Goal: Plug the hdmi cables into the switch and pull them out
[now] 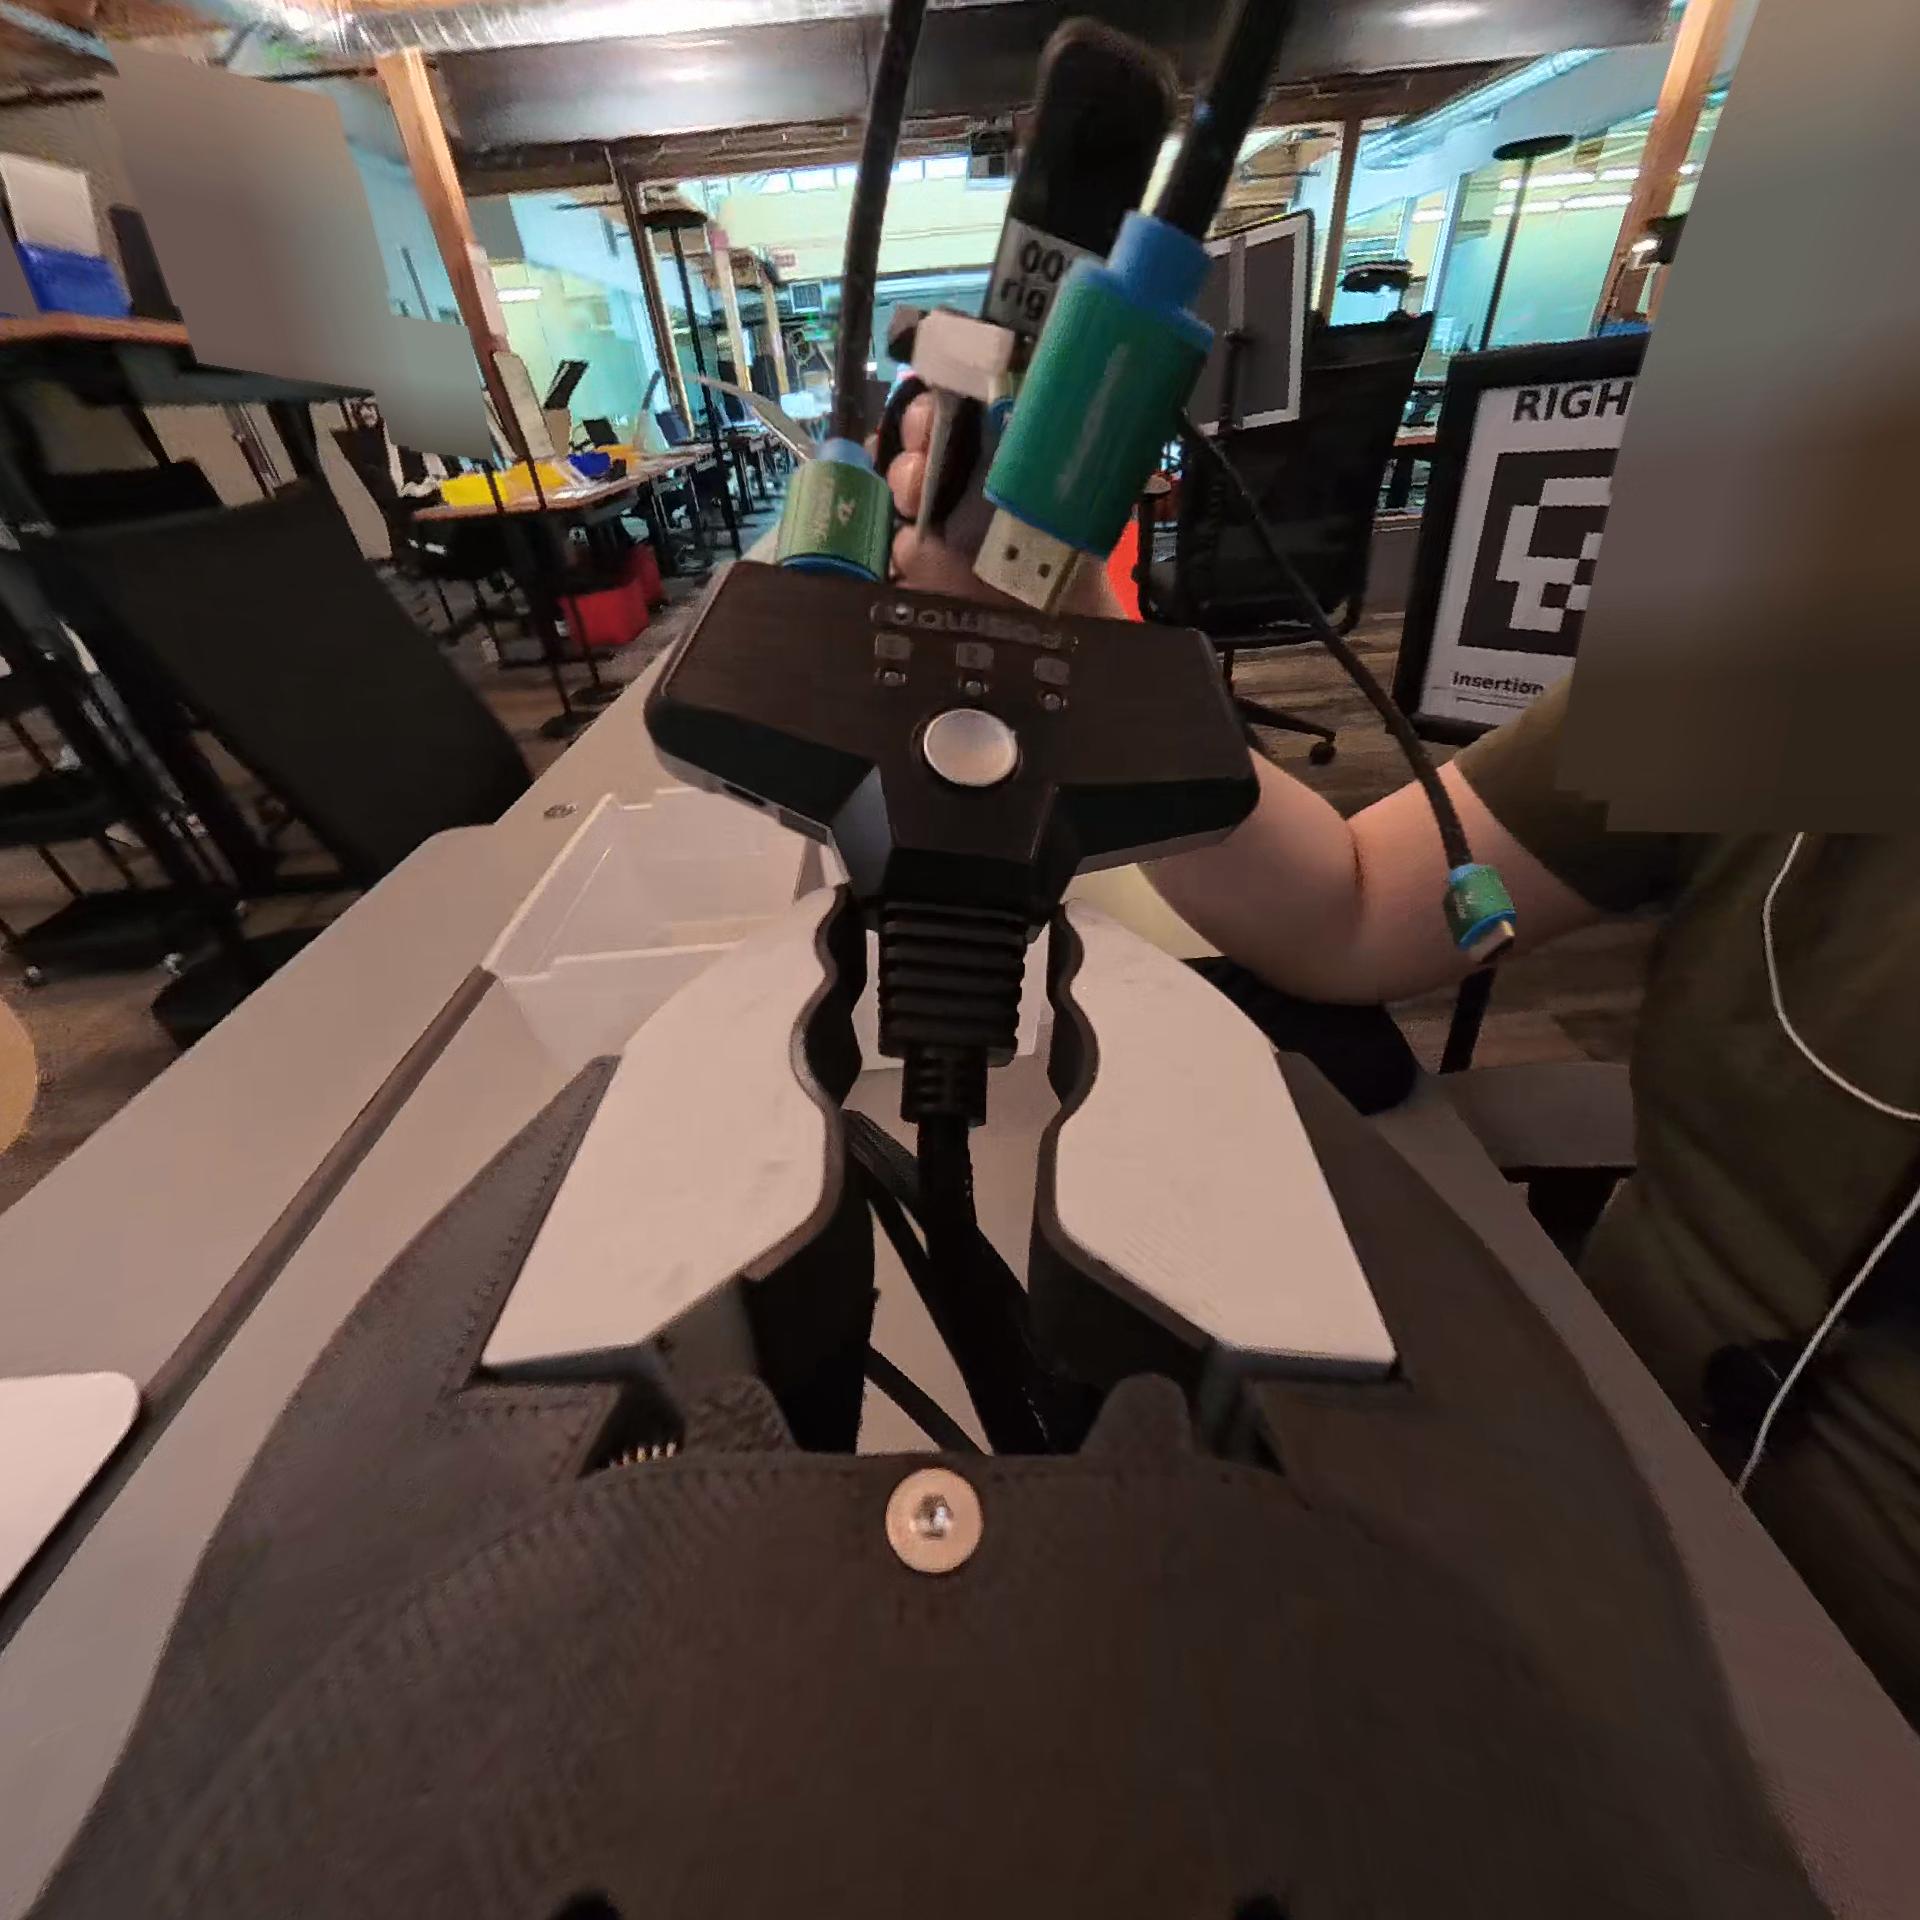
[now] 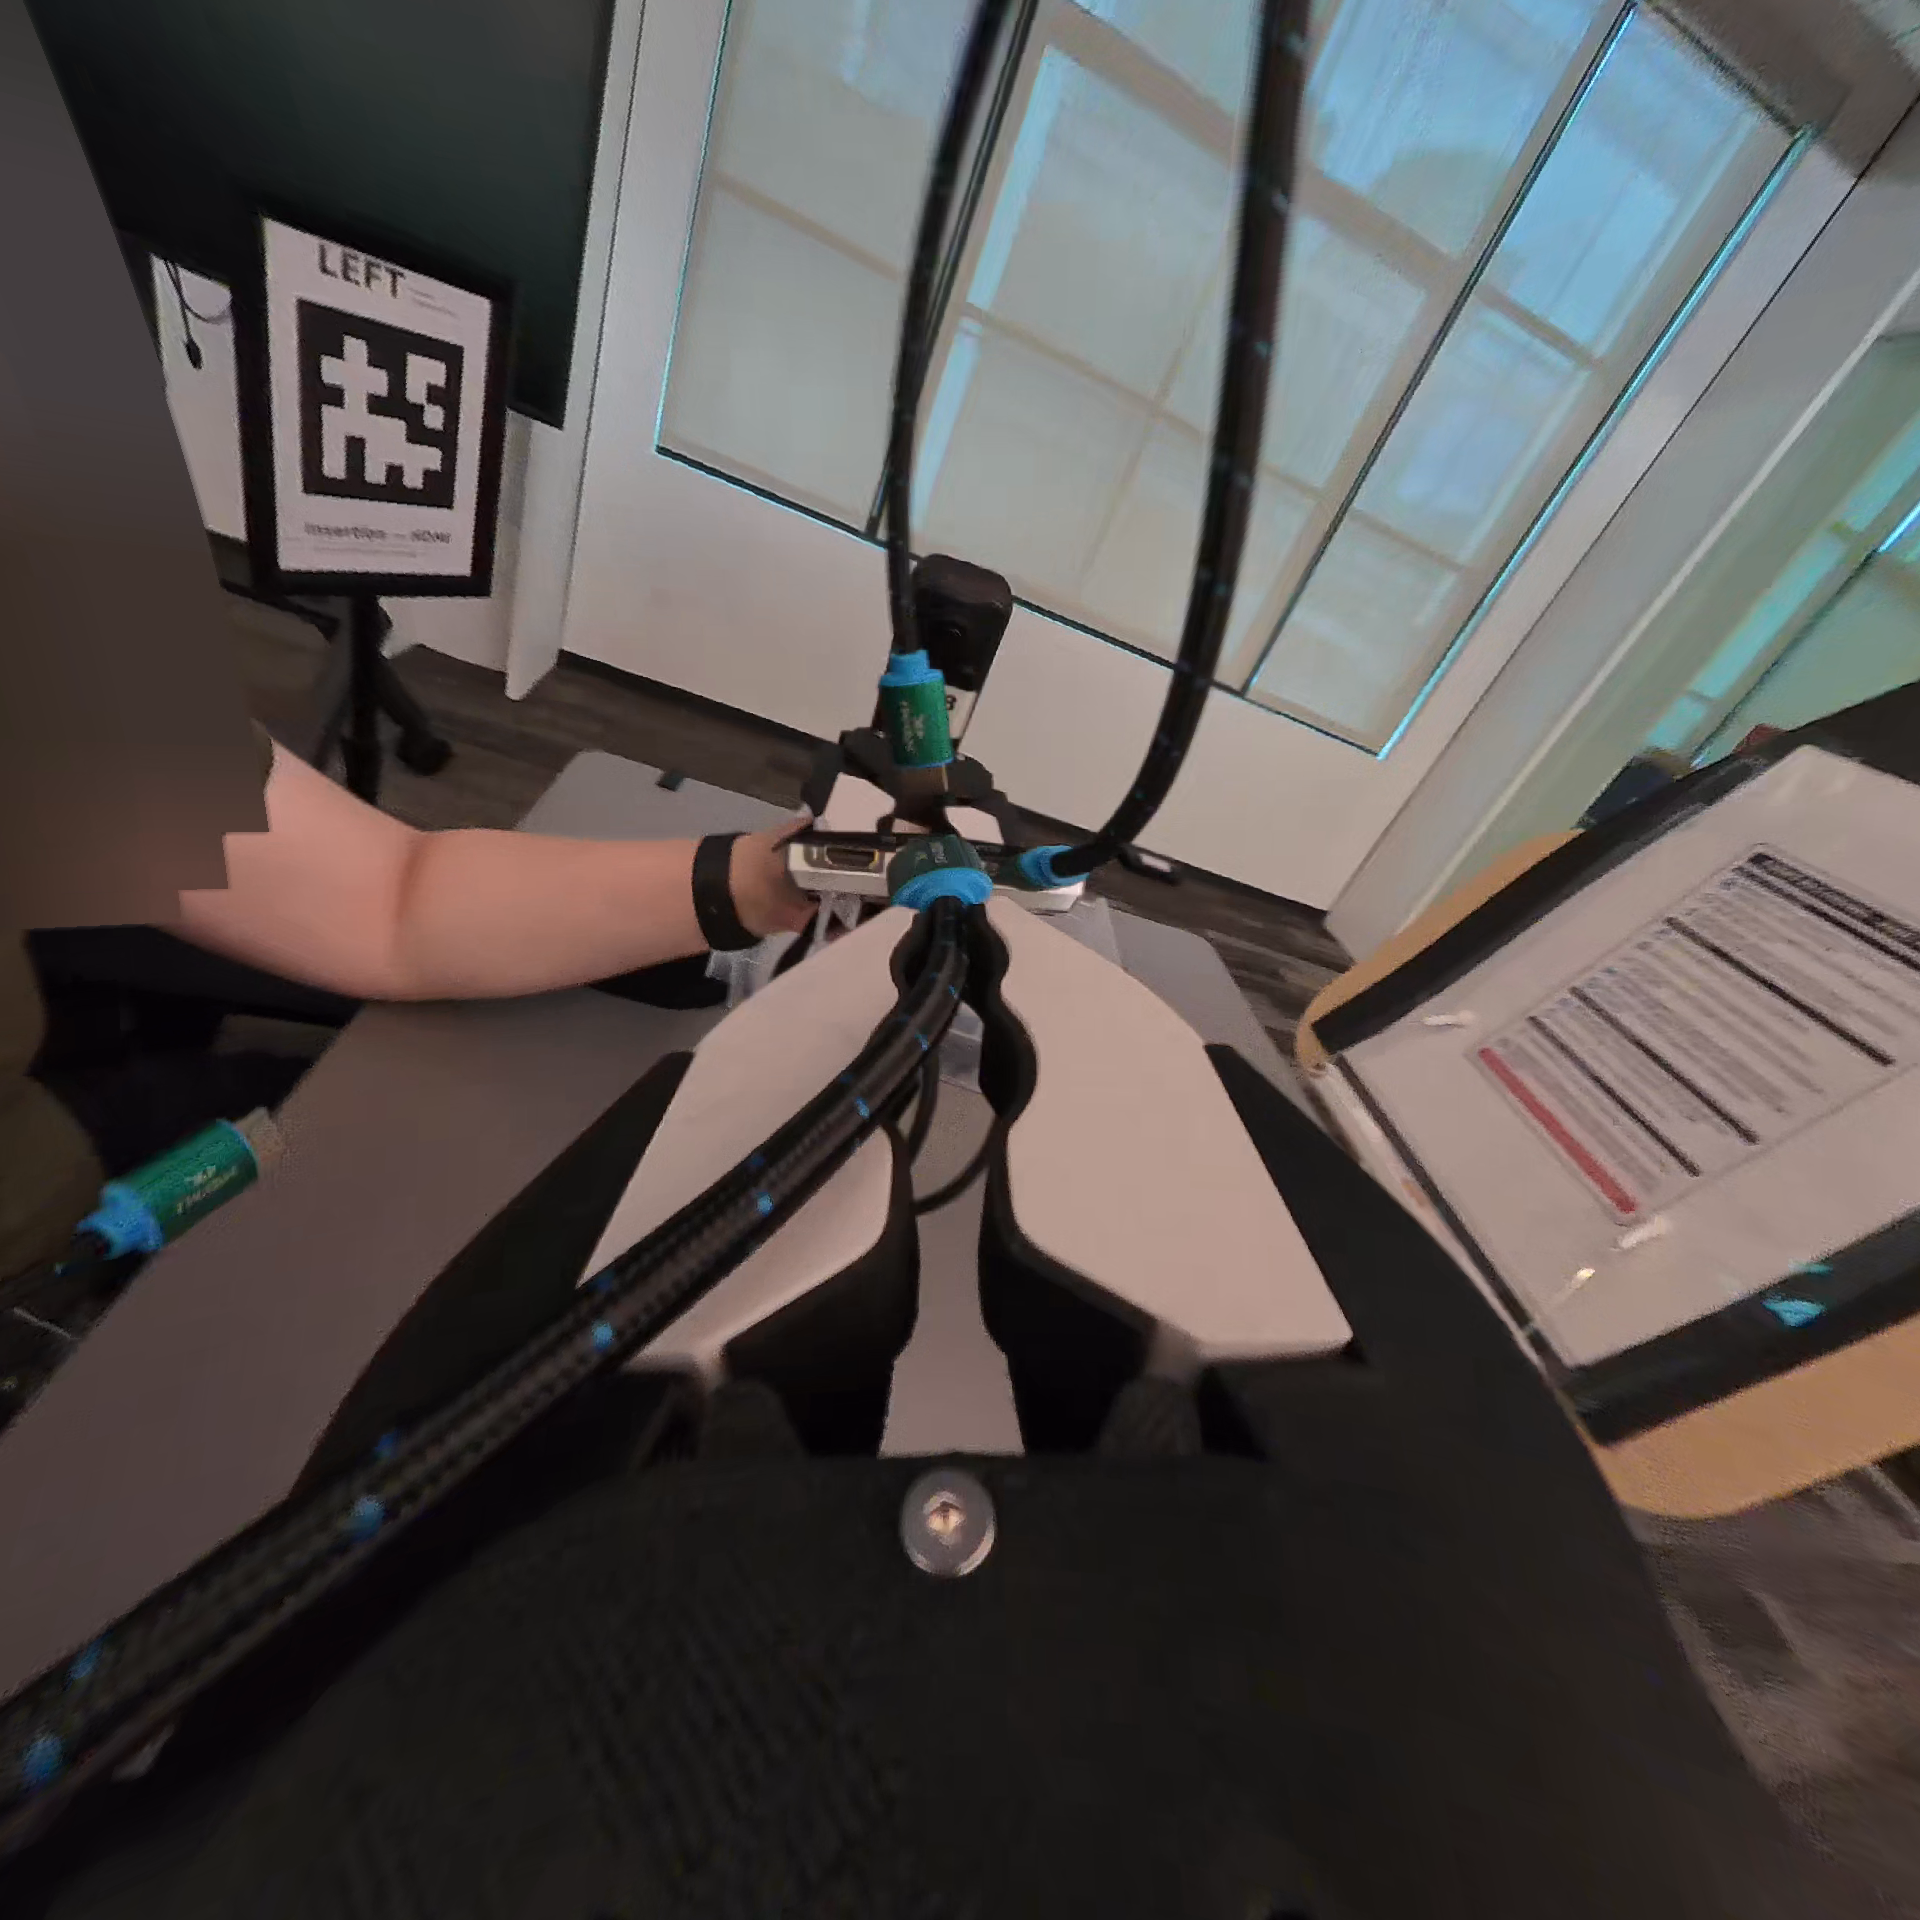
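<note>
My left gripper [image 1: 951, 935] is shut on the ribbed cable neck of the black HDMI switch [image 1: 951, 707] and holds it above the table. My right gripper [image 2: 948, 930] is shut on a green HDMI plug [image 2: 935, 860], which also shows in the left wrist view [image 1: 1091, 416]. Its metal tip [image 1: 1023, 561] hovers just over the switch's far edge, outside the port. A second green plug [image 1: 836, 509] sits at the switch's far left corner and seems plugged in. A third green plug [image 1: 1475, 909] hangs loose by the person's arm.
A clear plastic box [image 1: 644, 904] stands on the grey table [image 1: 260, 1143]. Marker signs on stands are at each side [image 1: 1538, 540] [image 2: 374, 395]. A screen with a document [image 2: 1662, 1039] is at the right. The person's arm [image 1: 1299, 883] reaches in. Black braided cables [image 2: 1195, 623] loop overhead.
</note>
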The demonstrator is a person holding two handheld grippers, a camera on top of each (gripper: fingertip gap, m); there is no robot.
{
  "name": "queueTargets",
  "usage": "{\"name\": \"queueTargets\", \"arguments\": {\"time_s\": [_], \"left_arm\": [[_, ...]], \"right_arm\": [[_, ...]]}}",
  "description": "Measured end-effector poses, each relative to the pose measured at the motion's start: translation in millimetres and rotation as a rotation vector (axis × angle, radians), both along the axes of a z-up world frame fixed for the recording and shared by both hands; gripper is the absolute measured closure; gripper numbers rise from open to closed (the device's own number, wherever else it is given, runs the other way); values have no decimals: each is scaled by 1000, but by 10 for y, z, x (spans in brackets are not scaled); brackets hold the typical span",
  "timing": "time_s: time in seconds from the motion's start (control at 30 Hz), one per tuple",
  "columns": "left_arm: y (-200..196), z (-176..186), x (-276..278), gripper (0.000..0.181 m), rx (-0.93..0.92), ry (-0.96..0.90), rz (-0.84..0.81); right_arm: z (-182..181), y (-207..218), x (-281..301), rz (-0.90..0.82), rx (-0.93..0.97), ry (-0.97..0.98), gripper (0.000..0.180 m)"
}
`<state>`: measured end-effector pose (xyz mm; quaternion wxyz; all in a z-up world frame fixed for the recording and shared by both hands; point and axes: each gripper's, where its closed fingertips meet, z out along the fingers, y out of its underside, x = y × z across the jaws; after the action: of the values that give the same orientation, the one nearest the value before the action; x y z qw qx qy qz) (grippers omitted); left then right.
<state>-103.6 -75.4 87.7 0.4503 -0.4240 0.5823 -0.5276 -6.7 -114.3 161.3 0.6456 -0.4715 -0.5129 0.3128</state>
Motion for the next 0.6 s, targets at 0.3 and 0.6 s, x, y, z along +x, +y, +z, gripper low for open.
{"name": "queueTargets", "arguments": {"time_s": [0.3, 0.6], "left_arm": [[-85, 79, 34, 148, 65, -29, 16], [-70, 85, 40, 148, 94, -32, 46]], "right_arm": [[-8, 118, -229, -17, -169, 23, 173], [-53, 147, -310, 3, -219, 20, 173]]}}
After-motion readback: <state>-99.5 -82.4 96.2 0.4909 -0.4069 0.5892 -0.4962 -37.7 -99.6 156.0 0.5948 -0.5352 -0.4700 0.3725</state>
